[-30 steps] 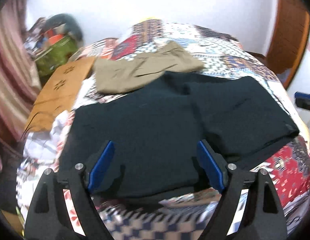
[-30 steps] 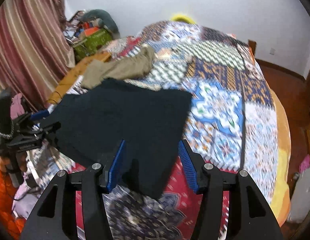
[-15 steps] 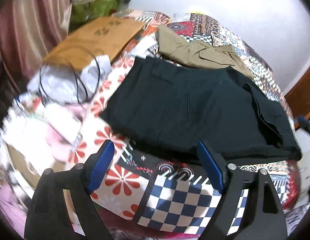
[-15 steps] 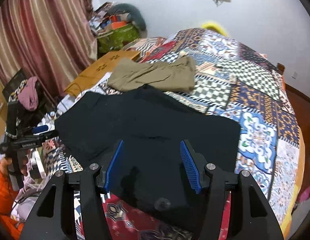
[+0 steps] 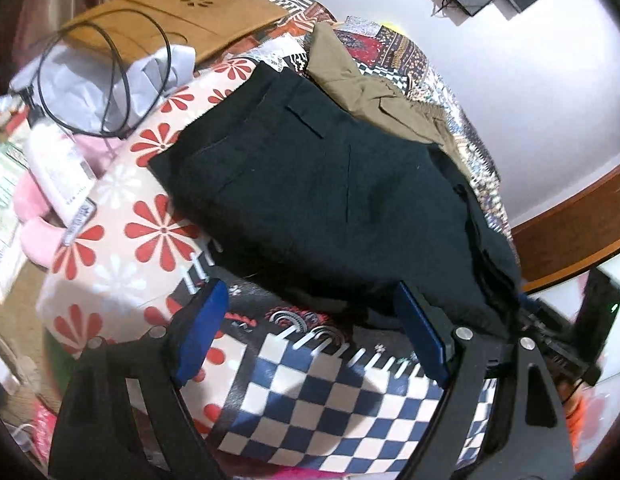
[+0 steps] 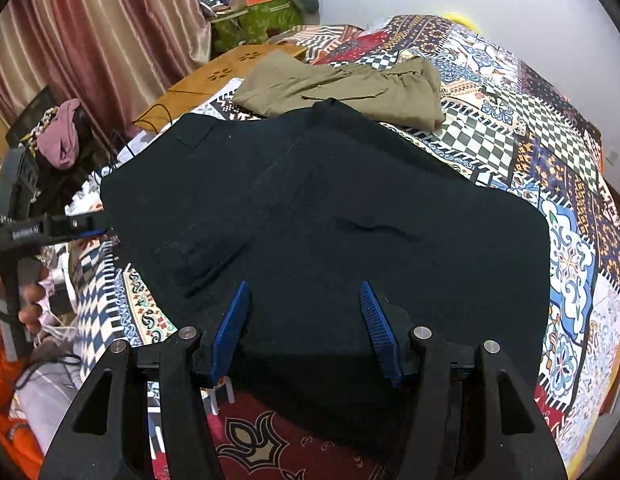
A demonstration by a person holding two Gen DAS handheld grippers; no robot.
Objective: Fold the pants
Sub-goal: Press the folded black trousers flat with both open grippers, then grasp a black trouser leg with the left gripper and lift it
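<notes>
Black pants are seen spread flat on a patchwork bedspread, their far edge lapping a pair of khaki pants; no fold is yet visible in them. Compared with a second ago, both cameras have been brought lower and closer to the near edge of the dark cloth, which suggests a first grasp is being prepared. The left gripper is held wide open, angled down over the checked patch just short of the pants' hem, with nothing between its blue pads. The right gripper is poised above the near part of the pants, its jaws about half open and not seen pressing on cloth. A person's hand is glimpsed on the left tool's handle at the bedside.
</notes>
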